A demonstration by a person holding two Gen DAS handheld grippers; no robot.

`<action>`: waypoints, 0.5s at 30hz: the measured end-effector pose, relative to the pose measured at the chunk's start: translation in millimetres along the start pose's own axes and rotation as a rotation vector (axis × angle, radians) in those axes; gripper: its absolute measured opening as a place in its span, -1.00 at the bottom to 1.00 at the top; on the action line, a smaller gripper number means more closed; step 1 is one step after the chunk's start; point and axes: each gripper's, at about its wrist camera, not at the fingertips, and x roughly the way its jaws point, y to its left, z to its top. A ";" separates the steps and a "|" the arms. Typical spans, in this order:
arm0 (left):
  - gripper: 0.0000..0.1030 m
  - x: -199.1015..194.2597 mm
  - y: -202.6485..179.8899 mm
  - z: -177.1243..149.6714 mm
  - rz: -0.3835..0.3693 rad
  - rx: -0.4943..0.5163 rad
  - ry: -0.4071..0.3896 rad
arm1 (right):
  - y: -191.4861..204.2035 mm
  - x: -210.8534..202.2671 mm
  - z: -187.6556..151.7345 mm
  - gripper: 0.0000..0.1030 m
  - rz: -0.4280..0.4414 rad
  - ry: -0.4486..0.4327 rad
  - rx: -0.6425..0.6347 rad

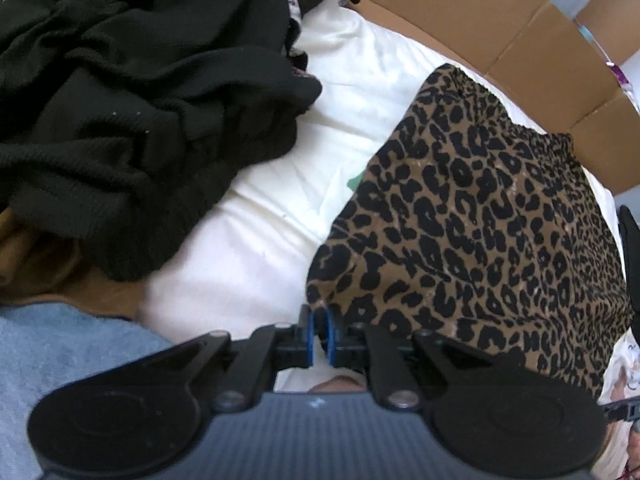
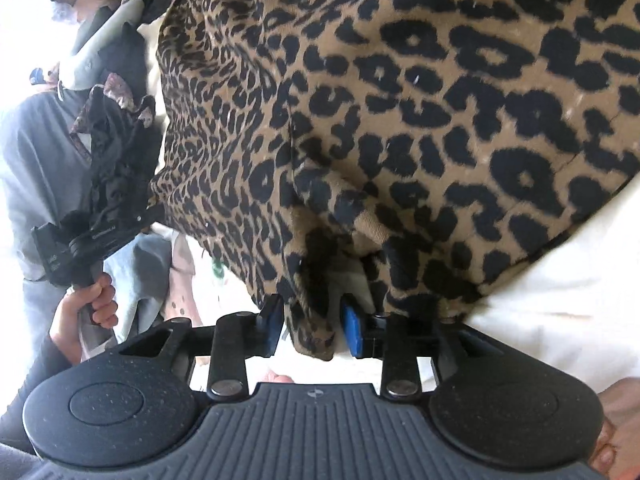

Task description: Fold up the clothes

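Left tongs (image 1: 320,334) clench the leopard-print garment's (image 1: 472,216) corner; right tongs (image 2: 312,330) stand released around its edge. White bedding (image 1: 256,240) lies beneath, cardboard box (image 1: 500,28) behind.

Bright, soft daylight in both views. White bedding (image 1: 256,208) blown out; left edge of right wrist view glares. Strong fisheye bending at borders. Leopard-print garment (image 2: 440,100) slightly motion-blurred; black knit (image 1: 120,100) loses detail in shadow.
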 end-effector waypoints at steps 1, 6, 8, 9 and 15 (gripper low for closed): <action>-0.87 -2.5 -0.2 0.5 -0.001 -0.005 -0.002 | -1.1 2.8 -0.7 -0.50 0.015 0.005 0.006; -0.87 -18.1 -7.8 0.6 0.027 0.027 -0.008 | 0.8 11.9 -5.3 -0.93 0.045 0.036 0.011; -0.87 -24.7 -7.0 0.1 0.042 0.019 -0.014 | 5.4 12.8 -7.6 -0.94 0.059 0.046 -0.004; -0.87 -25.6 -6.4 -0.9 0.051 0.014 -0.017 | 7.3 13.8 -8.8 -0.94 0.064 0.051 -0.010; -0.87 -18.2 -4.2 -9.9 0.113 -0.024 -0.022 | 8.6 29.7 -13.4 -0.94 0.031 0.064 -0.034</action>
